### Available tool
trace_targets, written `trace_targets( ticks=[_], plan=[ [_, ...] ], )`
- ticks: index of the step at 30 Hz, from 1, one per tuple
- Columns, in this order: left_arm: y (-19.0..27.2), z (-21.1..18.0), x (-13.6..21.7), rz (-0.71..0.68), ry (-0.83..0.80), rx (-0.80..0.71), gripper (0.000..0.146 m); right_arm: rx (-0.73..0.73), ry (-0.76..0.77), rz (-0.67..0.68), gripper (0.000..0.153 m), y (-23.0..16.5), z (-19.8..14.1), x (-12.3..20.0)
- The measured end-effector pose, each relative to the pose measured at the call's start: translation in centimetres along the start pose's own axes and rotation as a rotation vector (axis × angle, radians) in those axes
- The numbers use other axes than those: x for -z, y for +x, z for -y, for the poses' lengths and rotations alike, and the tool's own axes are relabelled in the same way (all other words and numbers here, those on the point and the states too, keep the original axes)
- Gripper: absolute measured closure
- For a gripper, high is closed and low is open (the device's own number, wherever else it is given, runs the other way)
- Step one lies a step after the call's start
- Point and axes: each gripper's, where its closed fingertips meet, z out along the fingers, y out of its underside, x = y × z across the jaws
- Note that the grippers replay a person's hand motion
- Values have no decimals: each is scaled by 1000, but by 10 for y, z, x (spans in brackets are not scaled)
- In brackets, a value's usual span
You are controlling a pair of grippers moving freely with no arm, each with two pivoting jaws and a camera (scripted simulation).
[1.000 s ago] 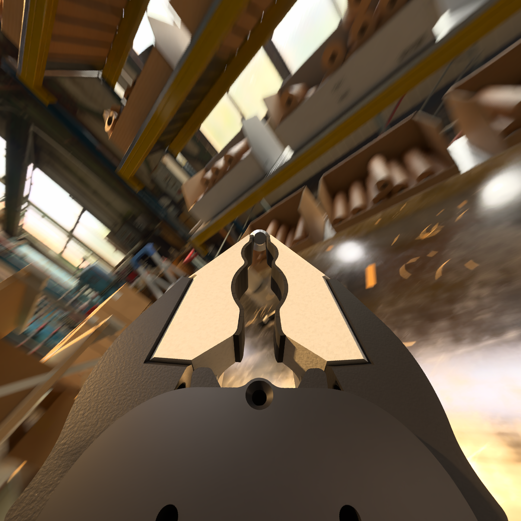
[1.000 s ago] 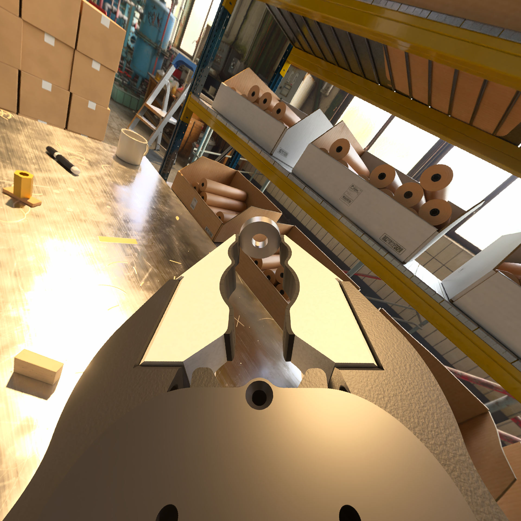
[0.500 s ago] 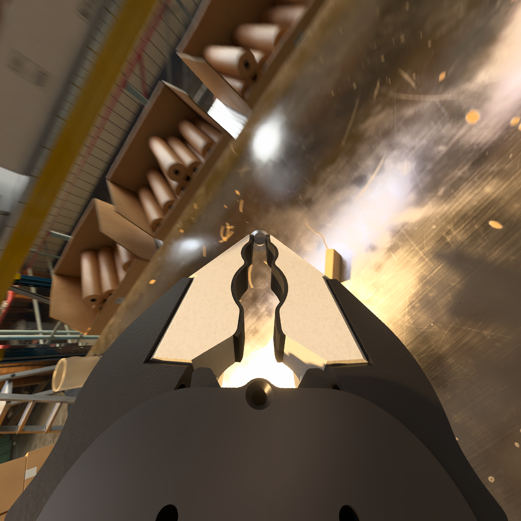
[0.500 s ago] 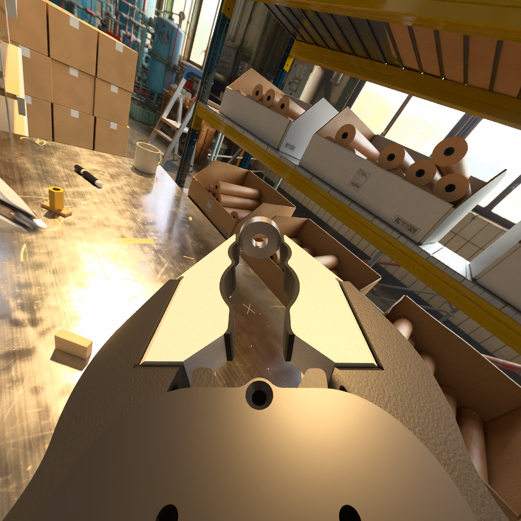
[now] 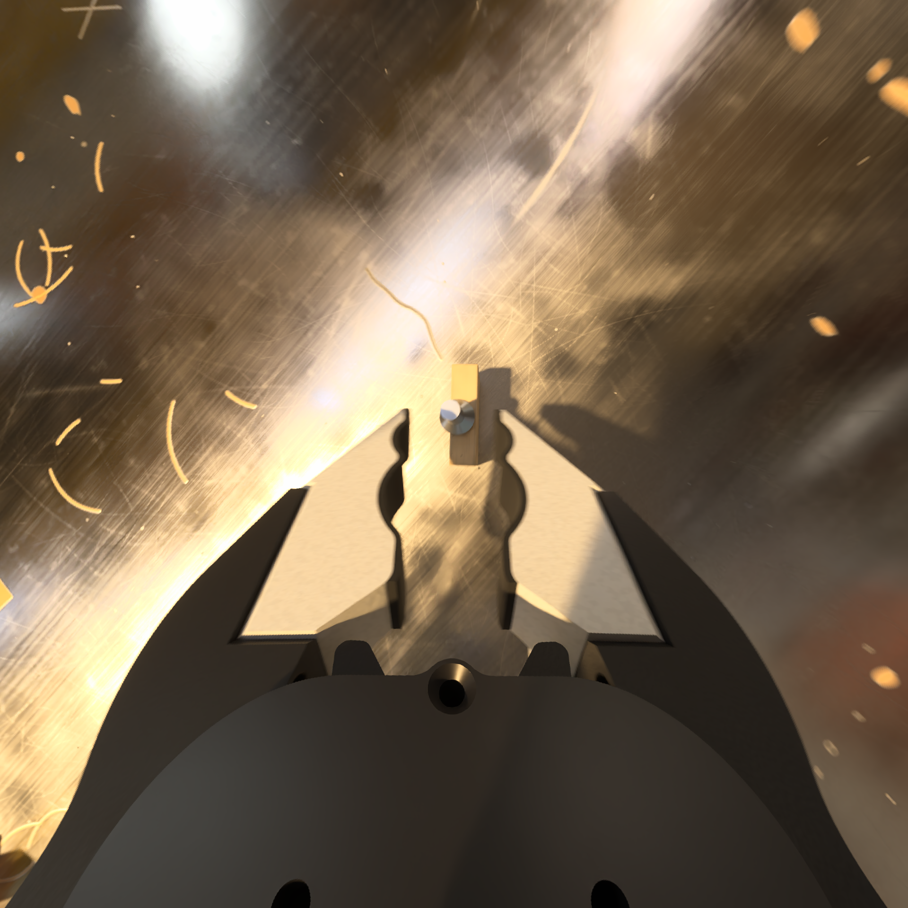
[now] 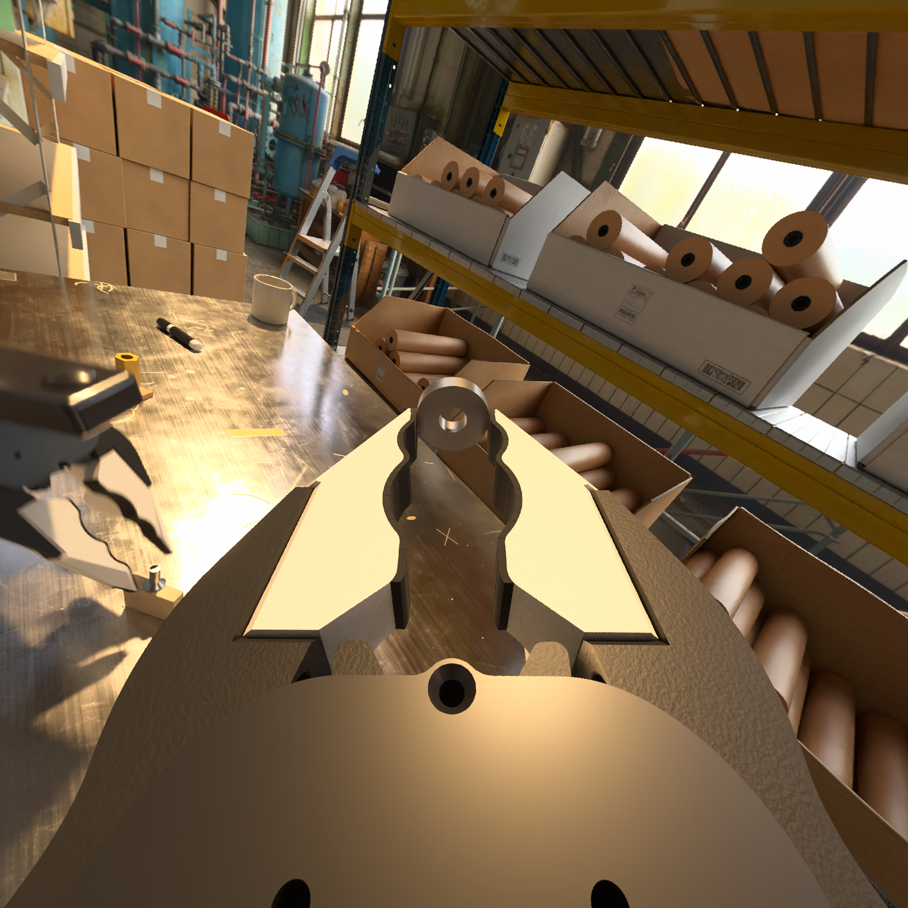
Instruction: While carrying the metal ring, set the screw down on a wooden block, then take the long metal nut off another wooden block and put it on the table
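My left gripper (image 5: 453, 417) hung with jaws spread apart over the wooden block (image 5: 464, 415), where the screw (image 5: 456, 415) stood upright: that step looked done. My right gripper (image 6: 452, 422) had its jaws clamped on the metal ring (image 6: 452, 417). Next I judged I needed to reach for the long metal nut (image 6: 127, 364) on the far block (image 6: 145, 392), near the pen (image 6: 179, 334).

**Partly seen, partly smeared**

The left gripper (image 6: 123, 555) is motion-blurred in the right wrist view and cut off by the left edge. Behind it, the far wooden block (image 6: 146, 392) shows only a corner, the yellow nut (image 6: 127, 364) peeking over the top. The near block (image 6: 157, 600) slips behind the right gripper's body. The table (image 5: 245, 245) is a streaky blur from the left wrist
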Motion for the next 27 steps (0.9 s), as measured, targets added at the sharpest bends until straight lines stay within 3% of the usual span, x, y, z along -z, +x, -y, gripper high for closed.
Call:
trace_targets(
  ticks=[1,3,5,7,10,12,18,27],
  plan=[
    [-4,2,12,-29,21,24,96,-1,-2,-4,125,1,-1,1],
    [-28,7,53,-13,56,12,85,-3,-4,-10,125,3,-2,2],
    [-69,13,114,73,140,-38,87,-7,-4,-15,125,5,-2,3],
    [-125,9,176,189,217,-80,97,-15,-1,-22,125,7,-3,3],
    [-201,-32,226,257,152,-83,99,-29,4,-26,125,7,-3,-3],
    [-231,-71,226,207,39,-44,98,-22,-9,-25,125,6,-5,-8],
    [-274,-173,174,139,-272,-61,86,37,-101,-45,125,2,-19,-20],
    [-282,-236,131,-10,-462,-37,86,52,-177,-44,125,1,-37,-35]
  ],
)
